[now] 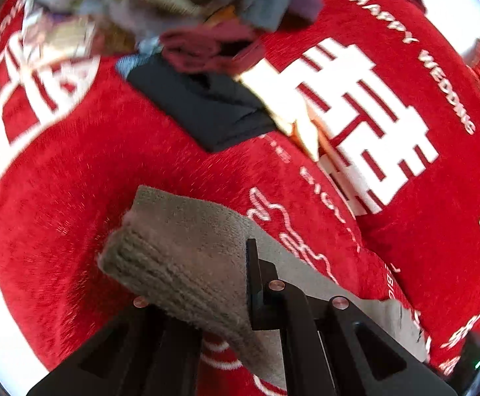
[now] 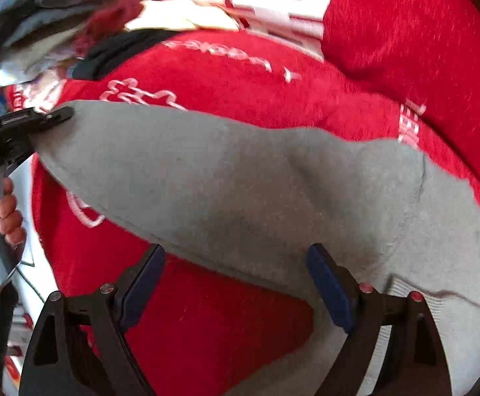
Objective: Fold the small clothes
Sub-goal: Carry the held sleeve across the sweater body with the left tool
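Observation:
A grey knitted garment lies stretched across the red blanket. My left gripper is shut on its ribbed end, and the cloth drapes over one finger and hides it. In the right wrist view the left gripper pinches the garment's far left corner. My right gripper stands open just above the garment's near edge, its blue pads wide apart and pressing on nothing.
A heap of mixed clothes sits at the far side, with a maroon piece, a folded black piece and a cream piece beside it. A person's hand holds the left gripper's handle. The blanket bears white lettering.

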`<state>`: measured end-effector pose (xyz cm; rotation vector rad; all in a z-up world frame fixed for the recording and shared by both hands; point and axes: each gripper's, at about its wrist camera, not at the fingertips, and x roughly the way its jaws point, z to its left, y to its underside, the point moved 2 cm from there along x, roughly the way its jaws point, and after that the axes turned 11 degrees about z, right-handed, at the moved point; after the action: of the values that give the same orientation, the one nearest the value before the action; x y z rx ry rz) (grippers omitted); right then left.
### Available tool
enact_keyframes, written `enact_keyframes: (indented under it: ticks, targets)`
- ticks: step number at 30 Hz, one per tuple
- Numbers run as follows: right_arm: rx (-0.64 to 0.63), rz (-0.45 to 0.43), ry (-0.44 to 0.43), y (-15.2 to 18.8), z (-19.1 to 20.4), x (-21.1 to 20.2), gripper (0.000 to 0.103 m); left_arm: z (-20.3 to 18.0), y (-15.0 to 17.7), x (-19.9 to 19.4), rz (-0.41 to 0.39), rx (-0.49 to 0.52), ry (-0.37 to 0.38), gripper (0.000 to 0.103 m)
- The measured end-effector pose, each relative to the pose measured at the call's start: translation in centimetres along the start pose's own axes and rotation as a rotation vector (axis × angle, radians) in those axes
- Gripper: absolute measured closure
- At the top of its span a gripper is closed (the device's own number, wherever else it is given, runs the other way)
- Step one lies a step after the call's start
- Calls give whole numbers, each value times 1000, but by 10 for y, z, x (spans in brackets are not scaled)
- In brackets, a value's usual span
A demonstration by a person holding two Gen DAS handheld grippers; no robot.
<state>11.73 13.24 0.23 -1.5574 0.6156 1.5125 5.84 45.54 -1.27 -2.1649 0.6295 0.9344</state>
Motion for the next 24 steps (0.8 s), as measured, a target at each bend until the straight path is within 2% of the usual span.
enact_keyframes:
  ticks: [3,5,7,9,10,11,12,13,14,17,20,24]
  targets:
    - [85,-59,81,-6,-28,-13,13,-10,2,-12,-17,34,-19,98]
    - [195,-38,117,-13,-51,-6,13,-17,2,-17,-25,54,-44,98]
    - [309,24,203,-20,-71,12,13,-22,2,-21,-26,56,-41,98]
    - [302,87,290,-23,-71,31,13,-29,4,-32,-35,58,-34,98]
    - [292,55,315,-24,-63,32,12,-31,4,-35,-39,62,-33,98]
    - [272,38,327,-29,-52,33,12,-35,5,-40,-45,70,-33,98]
    - [208,70,264,-33,-36,39,13,-41,6,-46,-50,81,-34,98]
    - [154,89,252,-36,-24,40,12,-46,6,-49,-52,91,-38,98]
    - [104,86,278,-37,-13,38,12,-53,7,-55,-54,110,-47,98]
    - [49,23,241,-29,-2,15,12,-75,13,-64,-58,159,-60,98]
    - [126,-25,234,-8,-25,-13,12,-100,23,-70,-54,203,-61,98]
    - [294,-52,303,48,-95,-45,12,-157,49,-74,-35,316,-45,98]
